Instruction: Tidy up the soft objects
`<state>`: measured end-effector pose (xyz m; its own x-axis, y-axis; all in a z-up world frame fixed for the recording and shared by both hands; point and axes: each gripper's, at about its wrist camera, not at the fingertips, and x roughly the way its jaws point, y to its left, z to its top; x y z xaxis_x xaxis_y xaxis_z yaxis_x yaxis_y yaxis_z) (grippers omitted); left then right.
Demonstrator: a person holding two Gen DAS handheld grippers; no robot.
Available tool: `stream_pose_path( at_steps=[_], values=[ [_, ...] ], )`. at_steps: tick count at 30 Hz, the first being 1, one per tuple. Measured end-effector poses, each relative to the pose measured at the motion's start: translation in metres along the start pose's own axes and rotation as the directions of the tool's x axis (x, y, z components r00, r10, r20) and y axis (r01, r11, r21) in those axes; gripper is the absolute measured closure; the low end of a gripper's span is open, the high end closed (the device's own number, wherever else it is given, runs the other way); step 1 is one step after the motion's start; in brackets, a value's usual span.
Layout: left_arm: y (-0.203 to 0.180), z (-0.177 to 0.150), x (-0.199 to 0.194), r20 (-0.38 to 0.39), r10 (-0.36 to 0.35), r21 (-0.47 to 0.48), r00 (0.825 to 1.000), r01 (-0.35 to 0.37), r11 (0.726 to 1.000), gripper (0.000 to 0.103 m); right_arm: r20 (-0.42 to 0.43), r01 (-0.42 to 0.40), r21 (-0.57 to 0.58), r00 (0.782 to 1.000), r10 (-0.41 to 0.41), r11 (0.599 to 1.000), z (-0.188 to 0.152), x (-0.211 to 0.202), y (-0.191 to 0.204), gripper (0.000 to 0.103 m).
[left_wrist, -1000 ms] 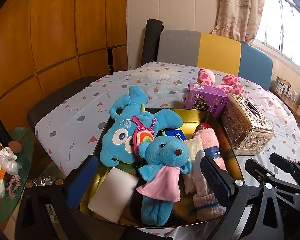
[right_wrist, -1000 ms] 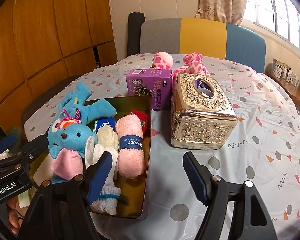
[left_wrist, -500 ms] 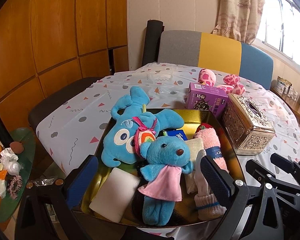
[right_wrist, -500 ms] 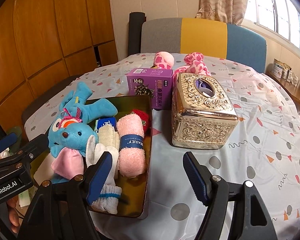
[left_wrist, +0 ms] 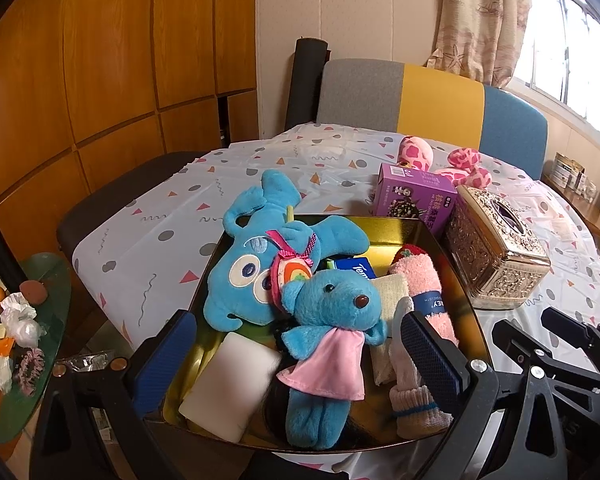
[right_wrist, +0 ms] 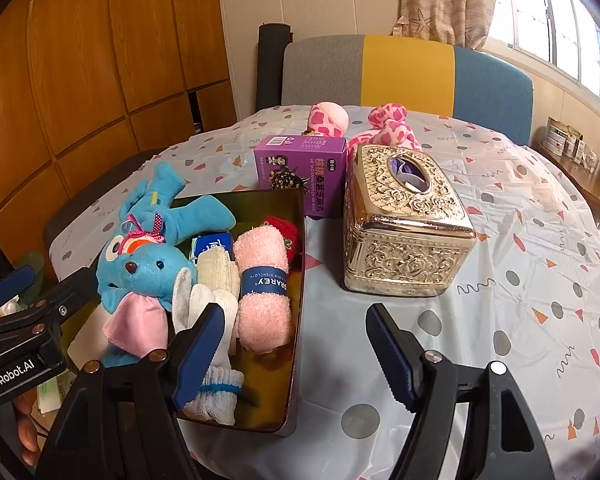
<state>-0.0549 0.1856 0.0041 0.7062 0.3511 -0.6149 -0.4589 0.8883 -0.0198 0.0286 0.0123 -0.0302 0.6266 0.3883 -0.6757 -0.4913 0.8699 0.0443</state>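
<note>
A gold tray near the table's front edge holds a blue bear in a pink dress, a bigger blue plush, a rolled pink towel, white socks, a white sponge and a blue tissue pack. My left gripper hovers open before the tray, with the bear lying below the gap between its fingers. My right gripper is open over the tray's right rim and grips nothing. A pink spotted plush lies farther back on the tablecloth.
A purple carton stands behind the tray, and an ornate gold tissue box sits to the tray's right. A grey, yellow and blue chair back lines the far side. A small green side table with clutter is at the left.
</note>
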Motion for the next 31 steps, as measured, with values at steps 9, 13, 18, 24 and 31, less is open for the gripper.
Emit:
stream_pose_path(
  at_steps=[9, 13, 18, 24, 31],
  values=[
    [0.0010, 0.0000, -0.0003, -0.003, -0.002, 0.000, 1.000, 0.002, 1.000, 0.000, -0.005, -0.002, -0.004, 1.000, 0.002, 1.000, -0.0018, -0.0007, 0.0010, 0.029],
    [0.0011, -0.0001, -0.0006, -0.003, -0.001, -0.002, 1.000, 0.001, 1.000, 0.000, -0.010, -0.004, -0.008, 1.000, 0.004, 1.000, -0.0014, -0.0003, 0.0010, 0.029],
    [0.0009, 0.0001, -0.0011, -0.003, -0.004, -0.002, 1.000, 0.004, 1.000, 0.000, -0.010, -0.002, -0.008, 1.000, 0.002, 1.000, -0.0021, -0.0005, 0.0012, 0.029],
    [0.0002, 0.0003, -0.0035, 0.004, -0.016, -0.004, 1.000, 0.016, 1.000, 0.001, -0.015, -0.002, -0.004, 1.000, 0.002, 1.000, -0.0026, -0.0002, -0.0002, 0.029],
    [0.0007, 0.0000, -0.0012, -0.005, -0.053, -0.010, 0.999, 0.053, 0.999, 0.000, -0.025, -0.012, 0.022, 1.000, 0.013, 1.000, -0.0041, 0.0019, -0.0068, 0.029]
  ],
)
